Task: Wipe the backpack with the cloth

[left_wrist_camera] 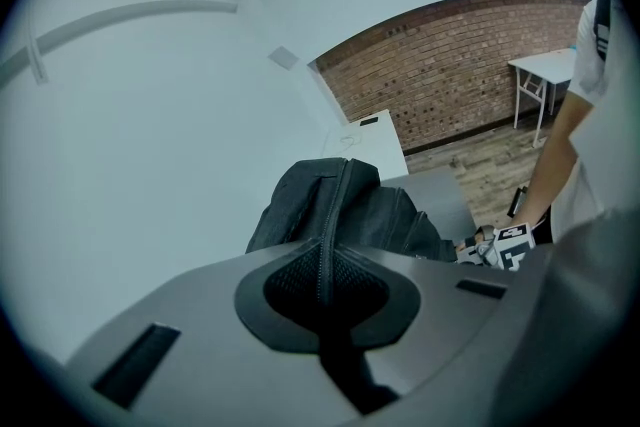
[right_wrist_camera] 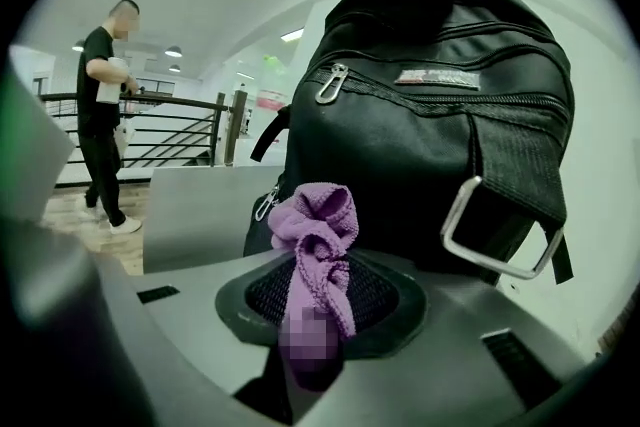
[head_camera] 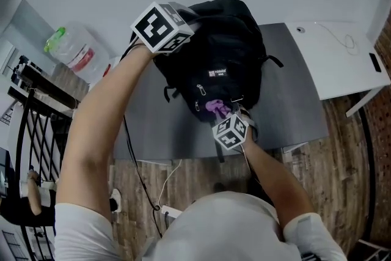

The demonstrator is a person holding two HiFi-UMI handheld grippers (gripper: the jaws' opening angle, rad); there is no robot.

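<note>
Grey tabletop (head_camera: 153, 131) carries the black backpack (right_wrist_camera: 420, 145), upright. My left tongs (left_wrist_camera: 328, 260) are clamped on its top; my right tongs (right_wrist_camera: 320, 285) pinch the purple cloth (right_wrist_camera: 318, 235) — against its lower front.

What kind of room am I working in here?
Probably an office or studio workspace: a brick wall, a white desk beside the grey table, and a metal railing.
</note>
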